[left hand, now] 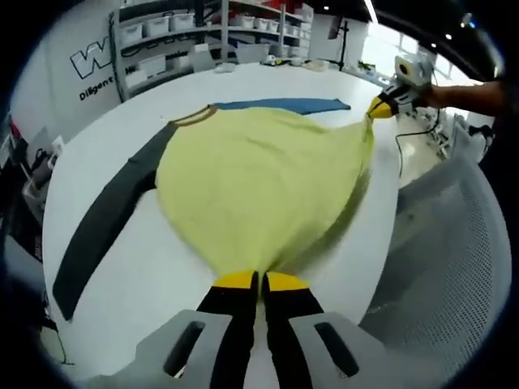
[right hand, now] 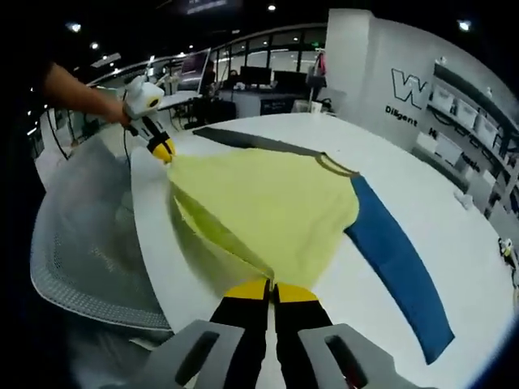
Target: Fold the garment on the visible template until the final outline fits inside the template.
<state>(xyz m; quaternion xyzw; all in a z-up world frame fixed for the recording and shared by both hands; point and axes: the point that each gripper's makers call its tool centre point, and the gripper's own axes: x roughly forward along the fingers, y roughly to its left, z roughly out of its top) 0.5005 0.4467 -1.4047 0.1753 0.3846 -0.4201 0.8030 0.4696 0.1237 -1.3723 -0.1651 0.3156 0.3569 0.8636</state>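
Both my tongs are clamped on the hem of the yellow shirt [left hand: 259, 194], one at each bottom corner. My left tongs [left hand: 261, 282] pinch a gathered corner at six o'clock in the left gripper view, and my right tongs [left hand: 379, 108] show there at two o'clock, gripping the other corner. From the right gripper view, my right tongs [right hand: 272, 289] bite the cloth at six, with the left pair [right hand: 163, 151] up at ten. The hem hangs taut between them, raised off the white tabletop [left hand: 162, 275]. The shirt's long axis runs away from me toward the collar [left hand: 193, 117], which lies flat at twelve. The dark grey sleeve [left hand: 105, 219] trails off to eight, the blue sleeve [right hand: 397, 259] stretches out opposite. Next, I reckon, I carry this hem forward over the body toward the collar, both hands equally placed. I can't make out the template.
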